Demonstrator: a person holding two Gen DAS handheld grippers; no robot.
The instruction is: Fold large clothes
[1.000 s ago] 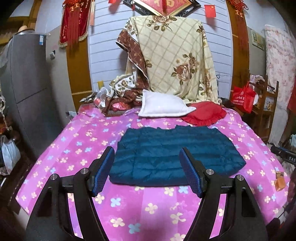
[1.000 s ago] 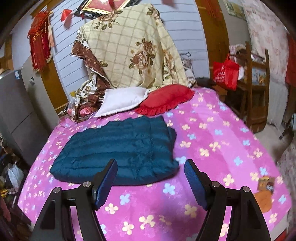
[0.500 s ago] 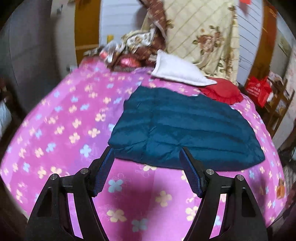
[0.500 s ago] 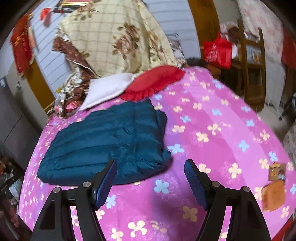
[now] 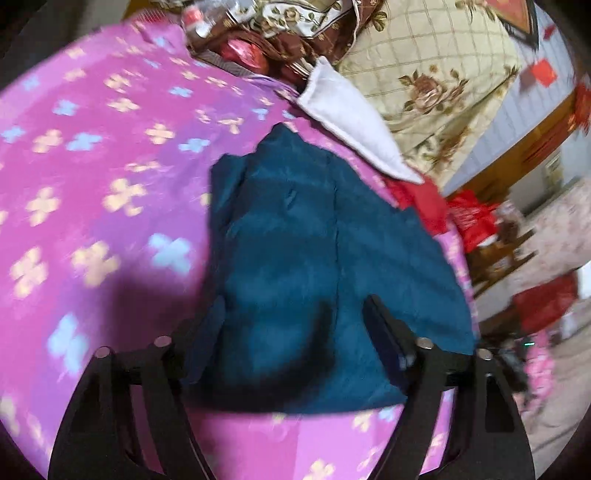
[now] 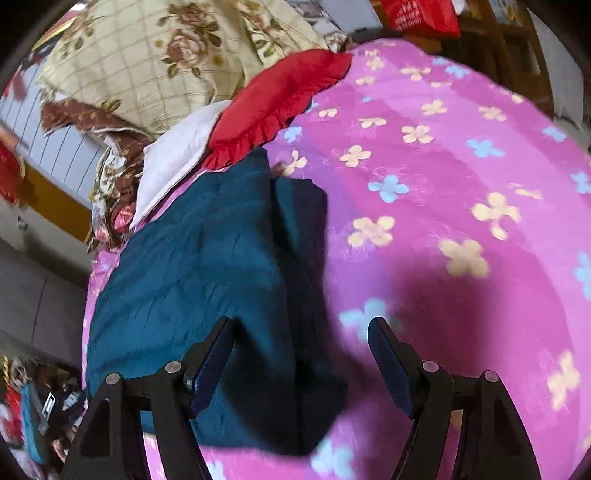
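Jacket (image 5: 314, 266) between spread left jaws, long axis running ahead; right jaws spread, straddling its right edge (image 6: 306, 332); both near.

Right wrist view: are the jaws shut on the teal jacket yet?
No, the right gripper has its jaws wide apart, straddling the teal jacket's near corner.

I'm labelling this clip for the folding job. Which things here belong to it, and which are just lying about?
Belongs to the job:
teal jacket
left hand-held gripper
right hand-held gripper

Just lying about:
white pillow
red cushion
floral quilt
red bag
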